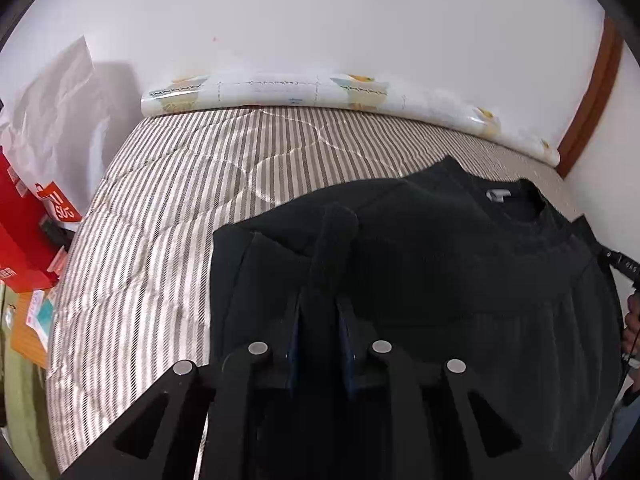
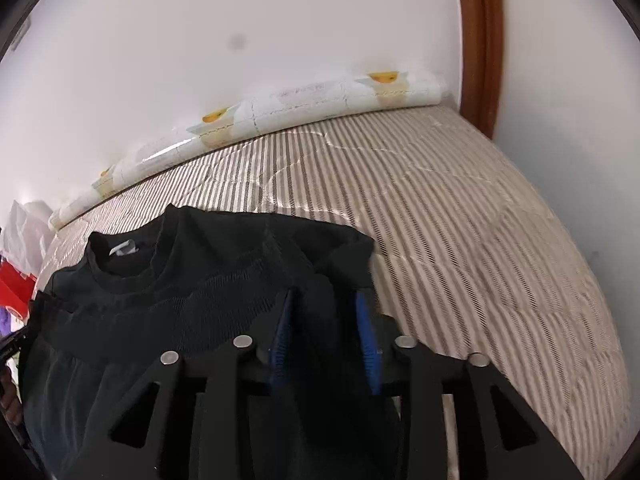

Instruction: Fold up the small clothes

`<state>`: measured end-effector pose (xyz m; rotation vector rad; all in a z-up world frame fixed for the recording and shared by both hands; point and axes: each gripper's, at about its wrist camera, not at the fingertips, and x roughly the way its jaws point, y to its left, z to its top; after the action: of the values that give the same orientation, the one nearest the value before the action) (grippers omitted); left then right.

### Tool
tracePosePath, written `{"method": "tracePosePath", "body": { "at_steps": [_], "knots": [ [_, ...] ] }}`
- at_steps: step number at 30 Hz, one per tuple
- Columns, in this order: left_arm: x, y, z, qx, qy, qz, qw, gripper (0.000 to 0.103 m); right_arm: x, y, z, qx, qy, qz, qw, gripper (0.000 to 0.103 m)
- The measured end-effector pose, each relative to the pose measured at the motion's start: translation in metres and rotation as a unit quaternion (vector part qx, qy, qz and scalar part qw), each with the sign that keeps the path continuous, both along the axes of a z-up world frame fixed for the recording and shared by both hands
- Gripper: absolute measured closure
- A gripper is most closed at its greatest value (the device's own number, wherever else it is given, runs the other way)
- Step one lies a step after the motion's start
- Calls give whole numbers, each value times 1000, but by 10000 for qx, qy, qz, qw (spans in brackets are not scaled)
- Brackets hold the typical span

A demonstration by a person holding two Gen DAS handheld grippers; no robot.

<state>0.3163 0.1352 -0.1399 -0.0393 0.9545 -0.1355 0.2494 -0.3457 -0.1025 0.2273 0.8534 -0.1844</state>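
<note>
A small black top (image 1: 460,264) with a round neckline and a white label lies on the striped mattress (image 1: 168,208). My left gripper (image 1: 320,320) is shut on a bunched fold of its left side. In the right wrist view the same black top (image 2: 180,288) fills the lower left. My right gripper (image 2: 324,328) is shut on a fold of the top's right side, with cloth bulging between the blue pads (image 2: 366,332). Both hold the cloth low over the mattress (image 2: 480,240).
A rolled patterned sheet (image 1: 280,92) lies along the white wall at the mattress's far edge. A red box and white bags (image 1: 28,208) stand beyond the left edge. A brown door frame (image 2: 478,40) stands at the far right corner.
</note>
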Motion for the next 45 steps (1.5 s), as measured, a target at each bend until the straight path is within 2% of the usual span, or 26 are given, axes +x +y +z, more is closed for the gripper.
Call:
{"method": "tracePosePath", "body": {
  "at_steps": [3, 7, 9, 14, 19, 24, 28, 32, 37, 40, 45],
  "knots": [
    [-12, 3, 0, 134, 31, -5, 9999, 82, -24, 7, 5, -415, 24, 43, 9991, 68],
    [-32, 12, 0, 154, 0, 80, 9998, 70, -56, 10, -1, -604, 190, 137, 9979, 66],
    [-45, 15, 0, 111, -2, 70, 9999, 69, -76, 11, -9, -679, 246, 57, 9974, 59],
    [-82, 27, 2, 223, -98, 152, 9996, 67, -118, 10, -14, -648, 197, -96, 9977, 59],
    [-117, 40, -2, 57, -25, 193, 9998, 67, -138, 19, -5, -1034, 484, -367, 9928, 59],
    [-148, 50, 1, 1, -162, 342, 9993, 67, -151, 39, 17, -1493, 374, -419, 9872, 59],
    [-171, 56, -1, 11, -208, 398, 9990, 66, -155, 55, 34, -1419, 171, -353, 9891, 58],
    [-187, 64, -6, -77, -197, 467, 9987, 64, -155, 75, 42, -1257, 15, -205, 9919, 53],
    [-205, 74, -11, -217, -227, 532, 9981, 64, -154, 95, 23, -1087, 162, 49, 9939, 48],
    [-215, 81, -10, -240, -259, 617, 9975, 64, -160, 87, 2, -1131, 425, -116, 9926, 48],
    [-225, 96, -15, -377, -276, 712, 9964, 65, -184, 74, 1, -987, 296, -293, 9942, 46]
  ]
}}
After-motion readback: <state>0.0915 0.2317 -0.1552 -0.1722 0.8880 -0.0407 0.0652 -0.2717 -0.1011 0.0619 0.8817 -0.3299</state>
